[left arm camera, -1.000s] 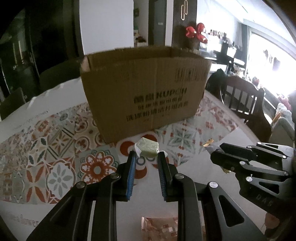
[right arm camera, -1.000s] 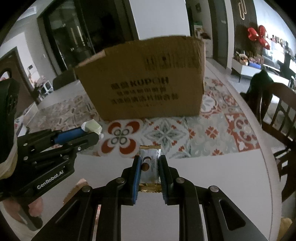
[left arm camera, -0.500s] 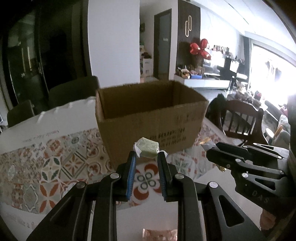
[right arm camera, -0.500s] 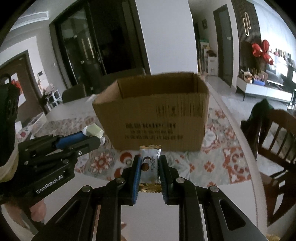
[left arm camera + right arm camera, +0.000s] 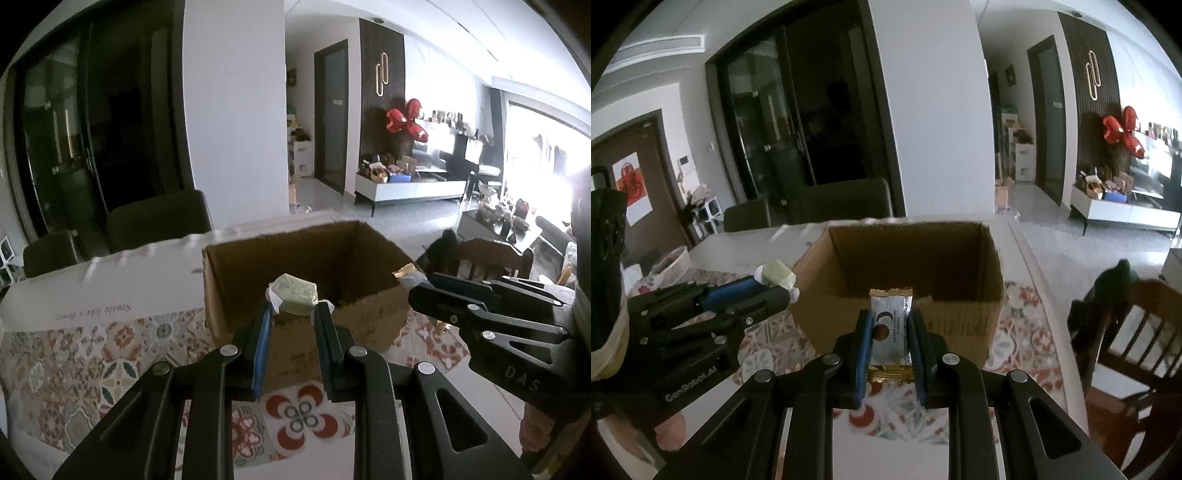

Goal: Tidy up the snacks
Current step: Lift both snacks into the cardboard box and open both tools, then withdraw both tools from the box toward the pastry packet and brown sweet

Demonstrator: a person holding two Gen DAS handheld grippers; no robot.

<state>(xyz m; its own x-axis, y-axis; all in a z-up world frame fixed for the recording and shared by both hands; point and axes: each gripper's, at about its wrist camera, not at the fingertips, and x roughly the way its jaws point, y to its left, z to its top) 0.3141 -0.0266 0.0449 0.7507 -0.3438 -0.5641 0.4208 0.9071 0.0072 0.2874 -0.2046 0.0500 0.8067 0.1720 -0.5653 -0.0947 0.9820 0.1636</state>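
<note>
My left claw (image 5: 291,314) was clenched on a pale green wrapped sweet (image 5: 293,298), held above the near rim of the open cardboard box (image 5: 369,317), which stood on the patterned cloth (image 5: 74,365) toward the far edge of the tabletop. My right claw (image 5: 889,325) gripped a white-and-gold snack packet (image 5: 890,325) upright before the same rim. Step in hand: carrying both snacks to the box. The next move, I judged, called for reaching over the rim and releasing inside.

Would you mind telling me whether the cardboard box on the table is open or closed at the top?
Open. The cardboard box shows no lid or flaps over it, and both views look in at its inner walls.
</note>
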